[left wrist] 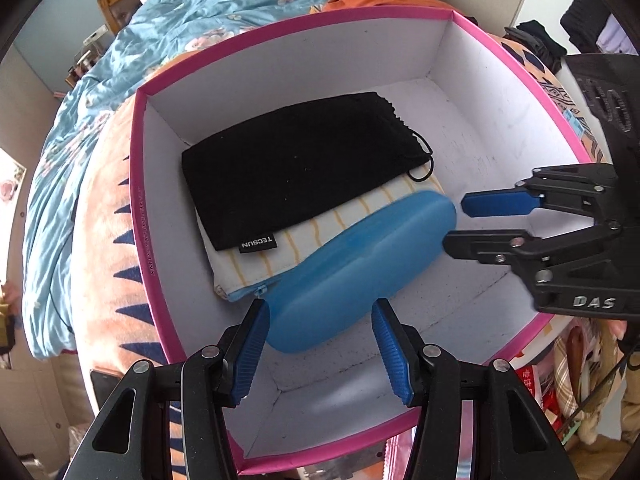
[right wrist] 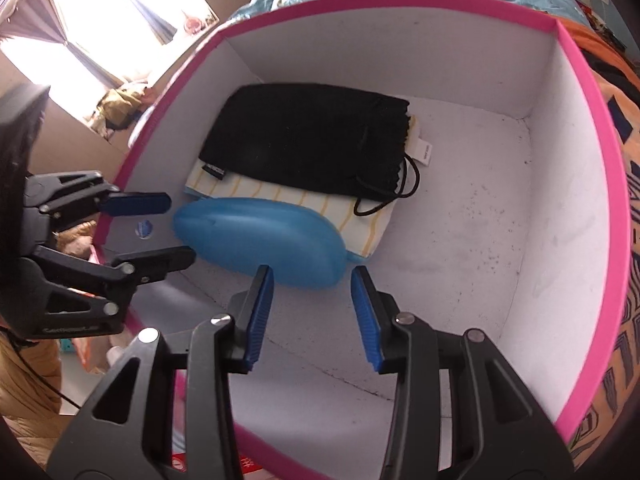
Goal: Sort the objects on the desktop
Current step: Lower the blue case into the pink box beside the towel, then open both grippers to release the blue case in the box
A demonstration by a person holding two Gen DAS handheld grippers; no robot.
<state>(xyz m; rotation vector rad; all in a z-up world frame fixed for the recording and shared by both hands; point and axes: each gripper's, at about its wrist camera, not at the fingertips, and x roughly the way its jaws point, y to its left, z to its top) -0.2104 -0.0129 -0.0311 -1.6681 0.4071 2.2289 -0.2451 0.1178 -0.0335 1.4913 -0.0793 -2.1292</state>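
Left claw (left wrist: 320, 340) wide, right claw (right wrist: 312, 312) wide, blue case (left wrist: 360, 268) seemingly free, in pink box (left wrist: 136, 200)

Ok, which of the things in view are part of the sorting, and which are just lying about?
Job:
- pink-rimmed box
- blue case
- black pouch
- striped zip pouch
- left gripper, right gripper, both open

Lying about:
- blue floral quilt
- orange patterned blanket

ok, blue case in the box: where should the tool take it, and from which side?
Across the narrow middle of the blue case, coming down from above. It lies flat on the box floor, partly over the striped pouch, so the curved long sides are exposed. Both the left tool and the right tool are open.
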